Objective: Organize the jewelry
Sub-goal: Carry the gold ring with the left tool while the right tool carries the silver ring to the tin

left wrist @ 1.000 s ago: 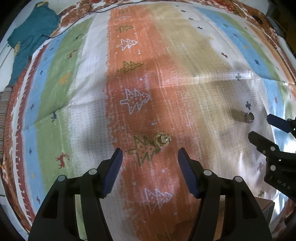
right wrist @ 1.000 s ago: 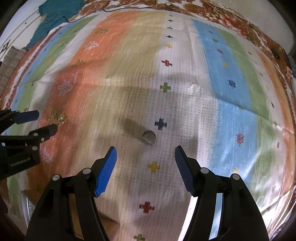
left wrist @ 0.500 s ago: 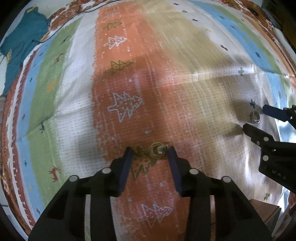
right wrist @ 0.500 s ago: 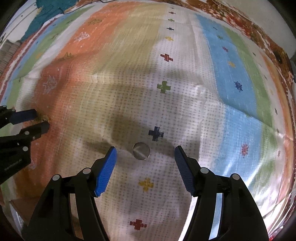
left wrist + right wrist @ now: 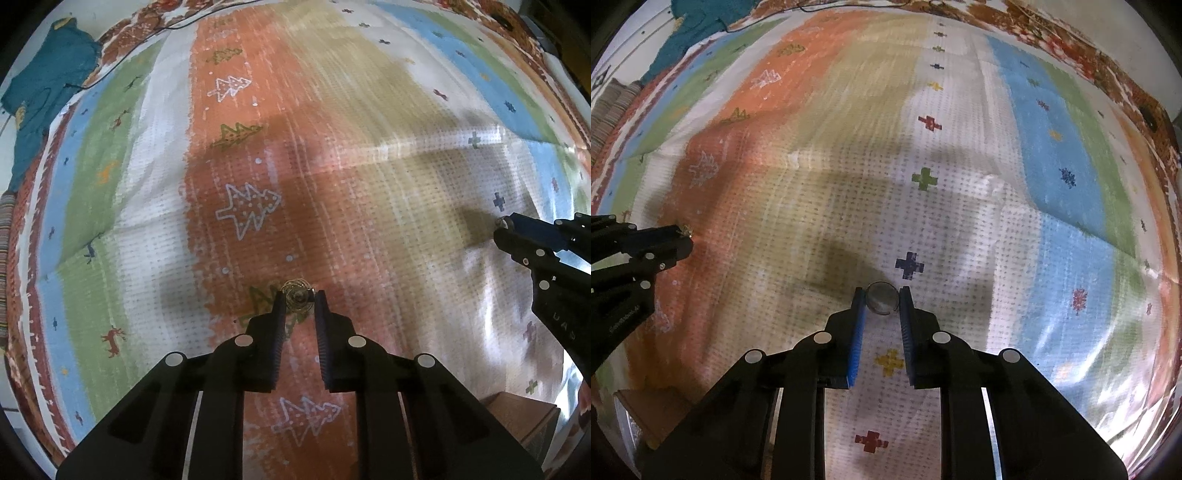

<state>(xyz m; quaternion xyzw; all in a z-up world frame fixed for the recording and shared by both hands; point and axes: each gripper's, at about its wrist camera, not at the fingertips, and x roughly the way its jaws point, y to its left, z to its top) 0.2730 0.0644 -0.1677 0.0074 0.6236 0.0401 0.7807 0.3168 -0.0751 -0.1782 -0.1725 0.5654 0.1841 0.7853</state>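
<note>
A small gold wire earring [image 5: 297, 295] lies on the orange stripe of the patterned cloth [image 5: 332, 166]. My left gripper [image 5: 298, 302] is shut on the earring, its fingertips pinching it on both sides. A silver ring [image 5: 881, 297] stands on the white stripe. My right gripper [image 5: 881, 302] is shut on the ring, fingertips tight against its sides. In the left wrist view the right gripper [image 5: 504, 225] shows at the right edge with the ring [image 5: 501, 221] barely visible at its tip. In the right wrist view the left gripper [image 5: 681, 236] shows at the left edge.
A teal garment [image 5: 40, 96] lies at the far left corner of the cloth. A brown box corner [image 5: 524, 424] shows at the lower right of the left wrist view, and at the lower left of the right wrist view [image 5: 639, 413].
Both grippers moved down and forward and closed: the left one onto the gold earring, the right one onto the silver ring. A second ago both were wide open above them.
</note>
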